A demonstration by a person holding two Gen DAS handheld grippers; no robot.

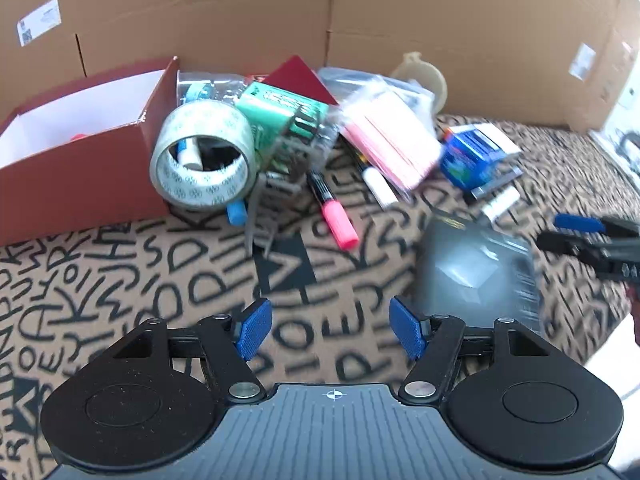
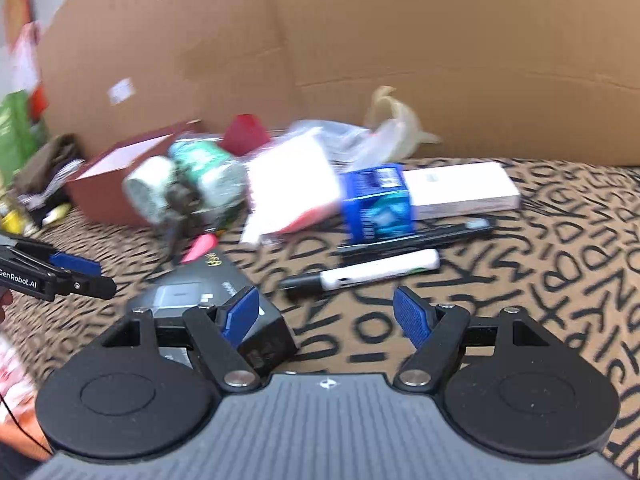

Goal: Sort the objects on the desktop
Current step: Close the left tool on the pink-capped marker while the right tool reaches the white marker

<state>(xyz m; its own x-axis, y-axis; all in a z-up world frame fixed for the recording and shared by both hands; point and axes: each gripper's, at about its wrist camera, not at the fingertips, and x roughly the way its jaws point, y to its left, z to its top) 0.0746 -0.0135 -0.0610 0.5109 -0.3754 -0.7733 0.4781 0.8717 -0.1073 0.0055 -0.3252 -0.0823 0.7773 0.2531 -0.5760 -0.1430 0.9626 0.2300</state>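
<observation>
A heap of desk items lies on the letter-patterned cloth. In it are a clear tape roll, a green packet, a pink-capped marker, a bag of pink sheets and a blue box. A black shiny box lies nearer, to the right of my open, empty left gripper. My right gripper is open too, its left finger over the black box. A white marker lies just ahead of it.
An open red box with a white inside stands at the left of the heap. Cardboard walls close off the back. A long white box sits behind the blue box. Each gripper shows at the edge of the other's view.
</observation>
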